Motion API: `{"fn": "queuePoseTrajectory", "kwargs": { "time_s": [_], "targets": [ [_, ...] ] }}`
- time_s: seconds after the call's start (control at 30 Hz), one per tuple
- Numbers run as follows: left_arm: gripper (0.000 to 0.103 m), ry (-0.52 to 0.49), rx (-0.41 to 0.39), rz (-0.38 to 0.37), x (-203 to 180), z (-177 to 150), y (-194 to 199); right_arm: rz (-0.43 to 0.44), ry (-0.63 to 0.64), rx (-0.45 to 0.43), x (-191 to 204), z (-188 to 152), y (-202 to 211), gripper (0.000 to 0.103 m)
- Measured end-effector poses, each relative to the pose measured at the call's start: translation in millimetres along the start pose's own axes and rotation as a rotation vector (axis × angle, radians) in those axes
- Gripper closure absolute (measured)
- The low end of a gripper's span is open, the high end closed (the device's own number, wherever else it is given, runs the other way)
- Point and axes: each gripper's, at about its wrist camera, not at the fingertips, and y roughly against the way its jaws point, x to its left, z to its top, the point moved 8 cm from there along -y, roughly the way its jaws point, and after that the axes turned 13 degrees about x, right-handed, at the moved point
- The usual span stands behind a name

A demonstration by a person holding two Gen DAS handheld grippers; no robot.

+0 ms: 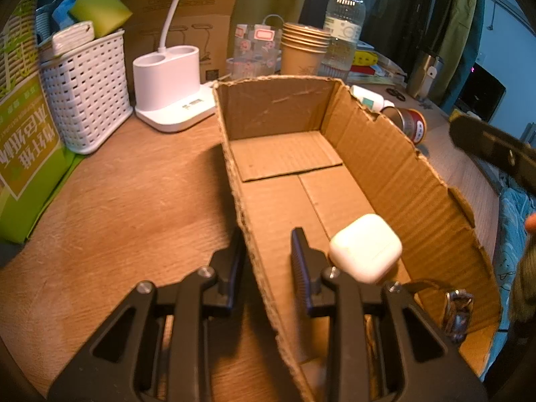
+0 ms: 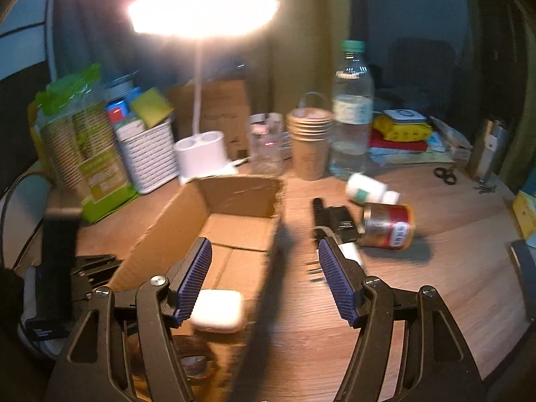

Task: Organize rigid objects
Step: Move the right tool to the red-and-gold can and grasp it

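An open brown corrugated cardboard box (image 1: 385, 154) sits on my wooden surface (image 1: 134, 201). Inside, at its near end, lies a small rounded white plastic case (image 1: 365, 248), and nearer still a dark-strapped wristwatch (image 1: 457, 311); the far end of the box floor is bare.

My left fingers (image 1: 268, 264) are clenched on the box's near left wall, one finger outside it, one inside, angled downward.

My right fingers (image 2: 264, 281) stand released and wide apart with nothing between their ribbed blue pads (image 2: 335, 278), straddling the box's right wall above the white case.

On the surface right of the box lie a shiny red-labelled tin can (image 2: 388, 226) on its side, a white pill bottle (image 2: 366, 189) and a black blocky plug-like object (image 2: 335, 221). Behind stand stacked brown paper cups (image 1: 303, 47), a clear plastic water bottle (image 1: 345, 23), a white lamp base (image 1: 167, 97) and a white woven basket (image 1: 87, 90) holding a yellow-green sponge (image 1: 100, 8).
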Motion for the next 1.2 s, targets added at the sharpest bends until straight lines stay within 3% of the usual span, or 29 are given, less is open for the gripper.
{"fn": "queuePoseTrajectory", "kwargs": {
  "time_s": [0.43,0.73,0.83,1.2],
  "targets": [
    [0.074,0.000,0.000,0.000,0.0,-0.1,0.0,-0.151,-0.086,0.035,-72.1,-1.3,-30.8,0.032],
    [0.074,0.000,0.000,0.000,0.0,-0.1,0.0,-0.202,-0.110,0.064,-98.6,7.0,-56.3,0.032],
    [0.074,0.000,0.000,0.000,0.0,-0.1,-0.1,-0.207,-0.122,0.083,-105.8,9.0,-65.7,0.017],
    [0.074,0.000,0.000,-0.001,0.1,0.0,-0.3,-0.215,-0.151,0.099,-121.9,22.5,-88.5,0.017]
  ]
}}
